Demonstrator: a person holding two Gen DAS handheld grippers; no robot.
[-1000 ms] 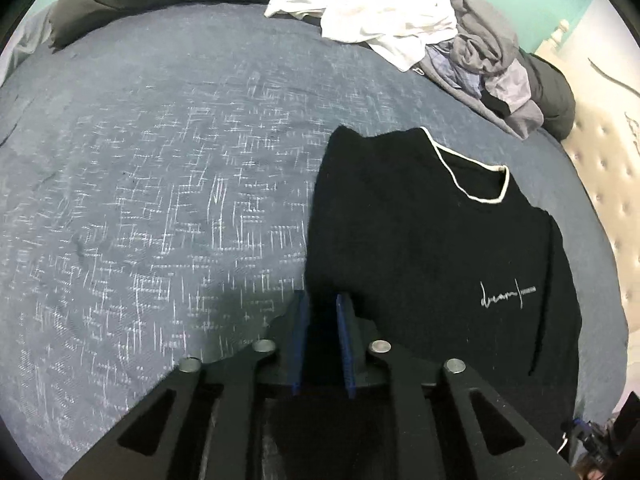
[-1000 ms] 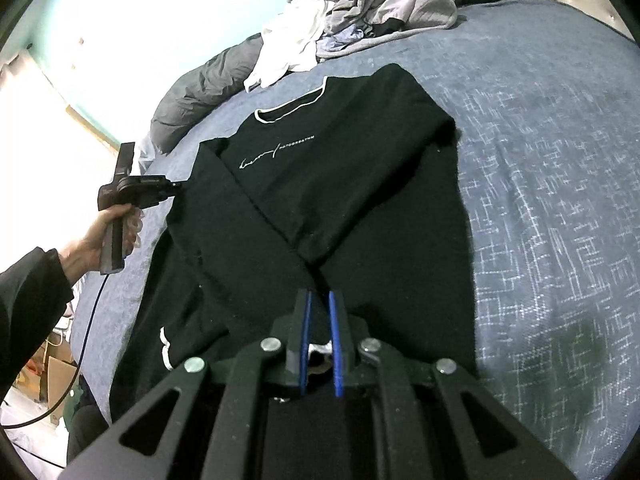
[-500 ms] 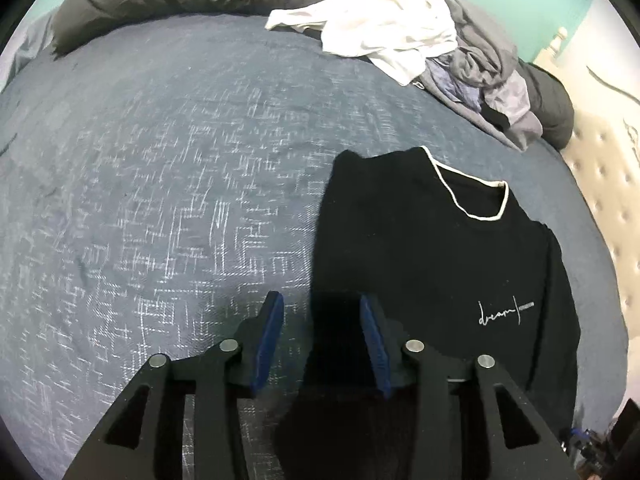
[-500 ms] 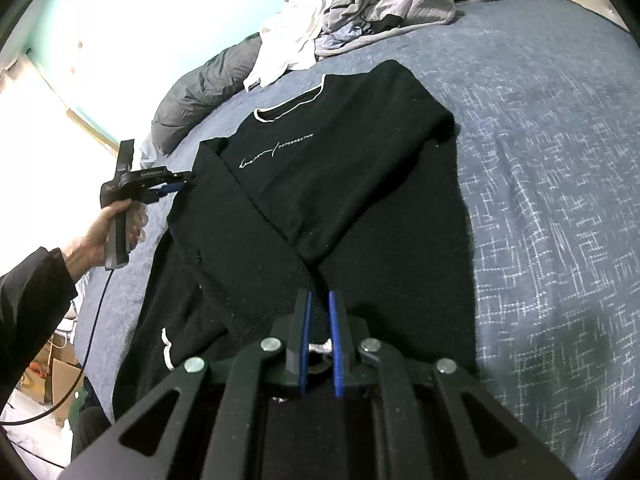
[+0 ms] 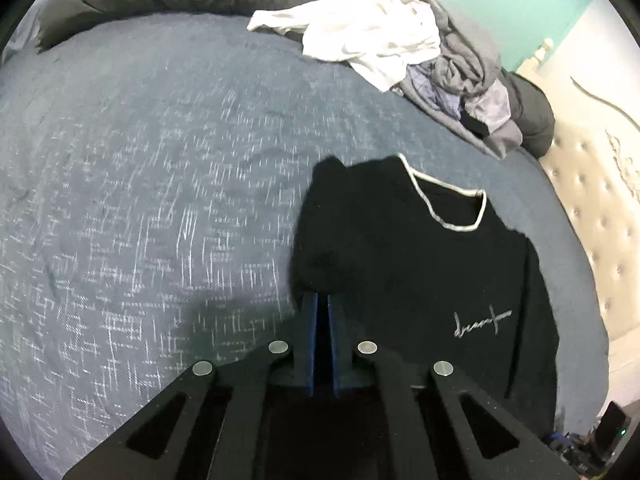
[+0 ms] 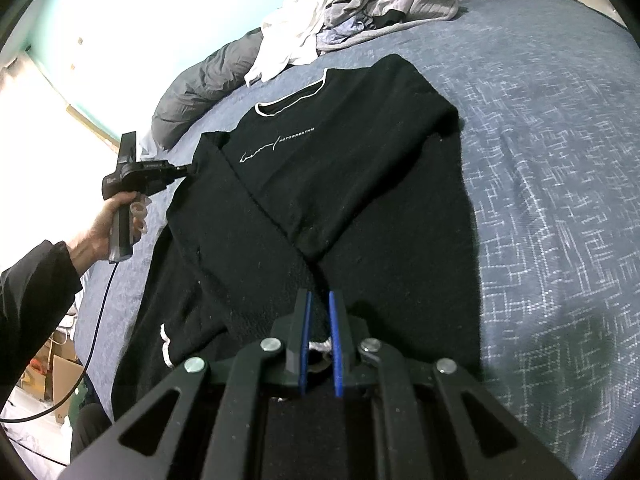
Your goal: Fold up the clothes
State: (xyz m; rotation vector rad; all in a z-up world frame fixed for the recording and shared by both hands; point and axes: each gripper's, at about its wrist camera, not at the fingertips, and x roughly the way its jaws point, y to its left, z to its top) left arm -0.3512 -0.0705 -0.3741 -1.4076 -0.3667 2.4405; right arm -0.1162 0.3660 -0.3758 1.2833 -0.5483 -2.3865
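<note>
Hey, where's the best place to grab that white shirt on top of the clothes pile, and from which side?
Probably the loose flap of the white shirt that trails onto the bedspread, approached from the open bed side. It lies thin and free there, while the rest is bunched against grey clothes.

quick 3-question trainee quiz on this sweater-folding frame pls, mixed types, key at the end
1. True or false: the black sweater lies chest print up on the blue bedspread.
2. Where is the pile of unfolded clothes? A) beyond the collar B) on the floor C) on the sweater
3. What is the left gripper pinching, seen from the right wrist?

Key: 1 true. 2 A. 3 The sweater's fabric at its left shoulder; the right gripper is shut on fabric too.
</note>
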